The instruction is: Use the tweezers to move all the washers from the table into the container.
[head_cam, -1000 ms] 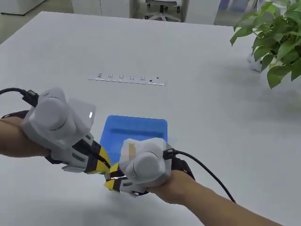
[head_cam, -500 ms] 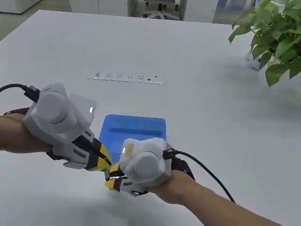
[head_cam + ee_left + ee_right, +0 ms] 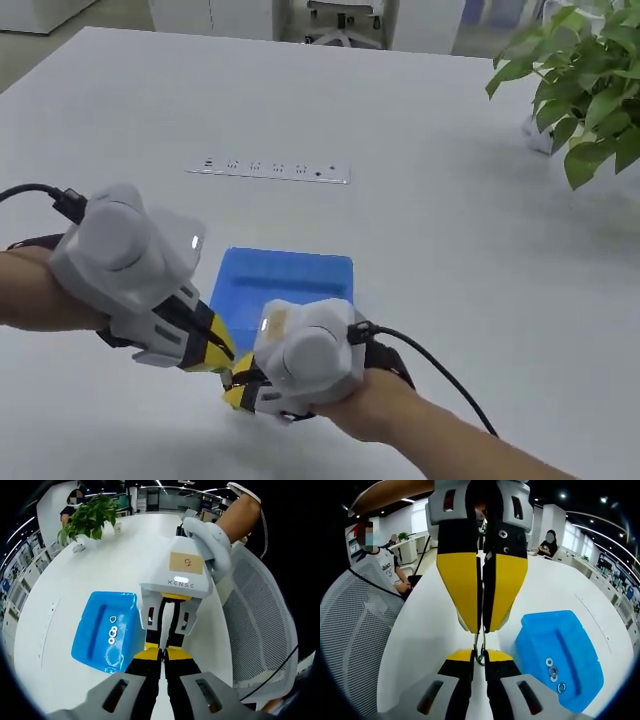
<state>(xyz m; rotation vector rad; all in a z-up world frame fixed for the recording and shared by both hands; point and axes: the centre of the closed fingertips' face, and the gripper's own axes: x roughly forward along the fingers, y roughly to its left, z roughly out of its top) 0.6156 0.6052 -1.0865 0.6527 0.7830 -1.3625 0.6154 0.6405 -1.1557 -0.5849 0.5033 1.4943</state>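
Thin metal tweezers (image 3: 480,649) span the gap between my two grippers, which meet tip to tip at the near left corner of the blue container (image 3: 285,275). My left gripper (image 3: 225,355) is shut on one end, its yellow jaws pressed together in the right gripper view (image 3: 481,625). My right gripper (image 3: 238,385) is shut on the other end (image 3: 480,656). Three washers (image 3: 113,630) lie inside the container (image 3: 90,630), which also shows in the right gripper view (image 3: 570,630) with the washers (image 3: 552,670) near its closer end.
A white power strip (image 3: 270,168) lies flat on the table beyond the container. A potted plant (image 3: 585,80) stands at the far right corner. A mesh chair (image 3: 260,610) stands at the table's near edge.
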